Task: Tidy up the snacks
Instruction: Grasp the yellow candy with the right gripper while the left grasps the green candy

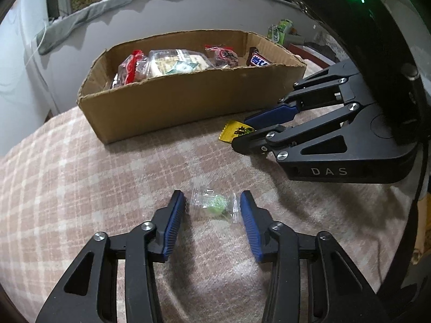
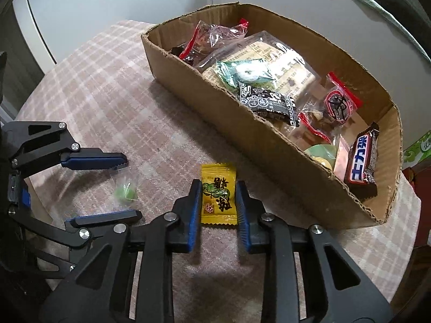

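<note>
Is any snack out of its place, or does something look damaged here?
Two snacks lie outside the cardboard box, on the checked cloth: a yellow candy and a clear-wrapped green candy. The box's rim is roughly torn.

yellow candy (image 2: 218, 197) | pink-checked cloth (image 2: 107, 86) | brown box (image 2: 269, 158)

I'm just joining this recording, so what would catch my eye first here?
The torn cardboard box crammed with wrapped snacks sits at the back of the checked cloth. In front of it, the right claw is pinched on a yellow candy packet, while the left claw straddles a clear-wrapped green candy.
</note>
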The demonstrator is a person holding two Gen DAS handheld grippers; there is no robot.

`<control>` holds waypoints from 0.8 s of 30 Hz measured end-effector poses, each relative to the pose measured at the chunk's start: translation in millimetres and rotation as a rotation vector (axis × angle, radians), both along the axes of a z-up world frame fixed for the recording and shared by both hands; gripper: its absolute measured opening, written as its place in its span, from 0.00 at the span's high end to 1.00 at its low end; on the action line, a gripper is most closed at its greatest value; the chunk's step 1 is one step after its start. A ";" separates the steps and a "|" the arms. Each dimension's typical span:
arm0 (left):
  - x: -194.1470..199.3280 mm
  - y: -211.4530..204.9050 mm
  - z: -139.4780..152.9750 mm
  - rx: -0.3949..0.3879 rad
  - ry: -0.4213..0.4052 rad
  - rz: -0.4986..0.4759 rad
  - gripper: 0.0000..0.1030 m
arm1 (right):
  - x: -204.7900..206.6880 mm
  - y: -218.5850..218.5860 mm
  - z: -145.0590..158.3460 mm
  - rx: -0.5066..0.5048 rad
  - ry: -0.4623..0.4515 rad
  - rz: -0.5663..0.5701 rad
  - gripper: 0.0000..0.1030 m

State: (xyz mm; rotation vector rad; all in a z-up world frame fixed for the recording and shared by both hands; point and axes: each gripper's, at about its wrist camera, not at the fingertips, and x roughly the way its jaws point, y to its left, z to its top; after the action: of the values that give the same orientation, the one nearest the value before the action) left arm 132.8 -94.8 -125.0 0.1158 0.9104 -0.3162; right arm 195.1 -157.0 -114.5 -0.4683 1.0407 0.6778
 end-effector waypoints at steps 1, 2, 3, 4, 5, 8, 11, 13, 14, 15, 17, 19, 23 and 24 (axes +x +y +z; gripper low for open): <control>1.2 -1.1 -0.3 0.009 -0.007 0.001 0.68 | -0.6 0.6 -0.1 -0.003 -0.002 -0.002 0.75; 1.6 -1.5 -0.5 0.009 -0.008 -0.001 0.69 | -1.9 0.8 -0.3 -0.005 -0.004 -0.006 0.75; 2.5 -1.5 -0.6 0.007 -0.008 -0.001 0.70 | -1.1 0.3 -0.1 -0.007 -0.004 -0.009 0.75; 3.1 -1.2 -0.5 0.005 -0.009 0.000 0.74 | -1.8 0.5 -0.1 -0.009 -0.006 -0.013 0.75; 3.0 -0.7 -0.3 0.004 -0.009 0.000 0.74 | -3.1 0.4 -0.1 -0.010 -0.007 -0.014 0.75; 2.5 0.3 0.3 0.002 -0.011 0.003 0.74 | -7.6 -1.3 1.0 -0.011 -0.013 -0.019 0.76; -1.9 2.4 2.5 -0.003 -0.013 0.007 0.74 | -11.3 -5.7 4.2 0.001 -0.014 -0.027 0.76; -4.5 4.2 5.3 -0.009 -0.018 0.012 0.74 | -12.4 -9.4 7.7 0.014 -0.018 -0.033 0.76; -6.4 5.3 6.9 -0.012 -0.021 0.014 0.74 | -11.7 -9.7 8.9 0.022 -0.019 -0.036 0.76; -7.3 6.3 9.1 -0.015 -0.025 0.016 0.74 | -13.4 -10.7 10.6 0.026 -0.021 -0.036 0.76; -12.1 9.9 13.1 -0.019 -0.032 0.020 0.74 | -16.4 -14.0 15.3 0.034 -0.028 -0.037 0.76; -16.8 14.9 18.4 -0.029 -0.041 0.025 0.74 | -18.8 -17.4 20.5 0.042 -0.033 -0.039 0.76; -21.1 18.1 29.9 -0.036 -0.066 0.030 0.74 | -24.9 -23.4 31.6 0.058 -0.050 -0.039 0.76; -21.8 18.7 33.3 -0.038 -0.074 0.029 0.74 | -25.5 -25.2 34.7 0.062 -0.053 -0.040 0.76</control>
State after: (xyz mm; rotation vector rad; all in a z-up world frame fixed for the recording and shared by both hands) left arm 111.0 -76.1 -91.7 0.0787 0.8320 -0.2999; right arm 169.6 -182.2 -79.9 -0.4087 0.9737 0.6566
